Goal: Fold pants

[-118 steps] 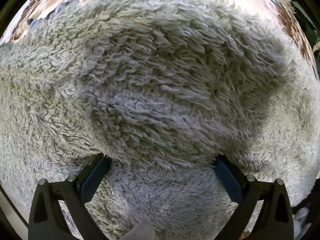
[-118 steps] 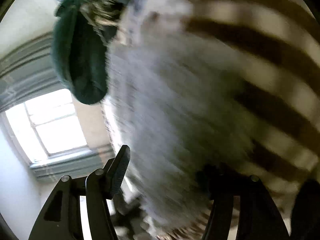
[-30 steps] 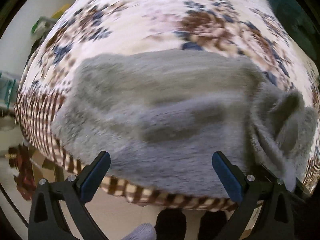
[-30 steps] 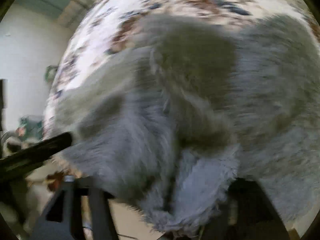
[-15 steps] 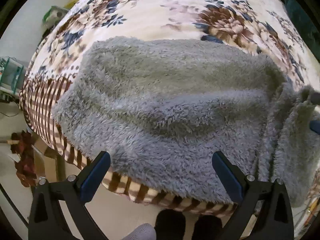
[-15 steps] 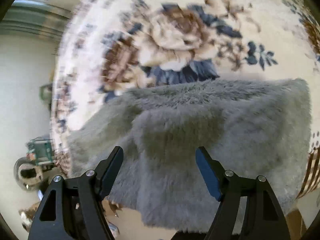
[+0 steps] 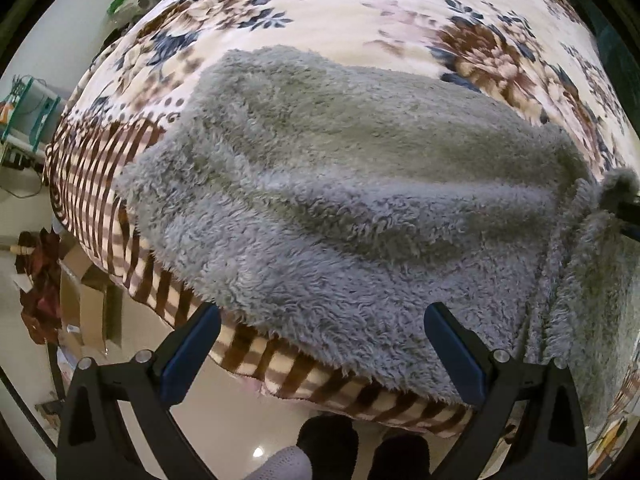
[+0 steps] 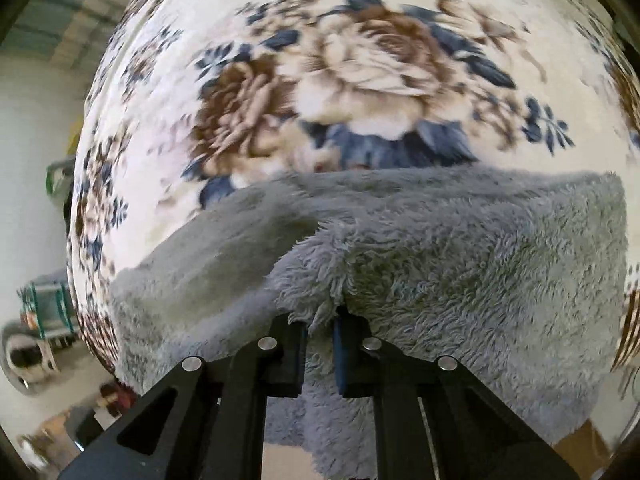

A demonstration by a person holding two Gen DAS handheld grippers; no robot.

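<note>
My right gripper (image 8: 320, 330) is clamped on a tuft of the pants (image 7: 360, 200), nearest me. My left gripper (image 7: 320, 332) hangs wide apart above their near edge. They run left-right across the floral blanket (image 7: 360, 12). Waistband or cuffs, I cannot tell.

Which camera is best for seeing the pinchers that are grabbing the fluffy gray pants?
The right wrist view. There the right gripper sits front and center, its jaws shut on a tuft of the gray pants. The left wrist view shows only a dark sliver of it at the right edge, gripping the pants.
</note>
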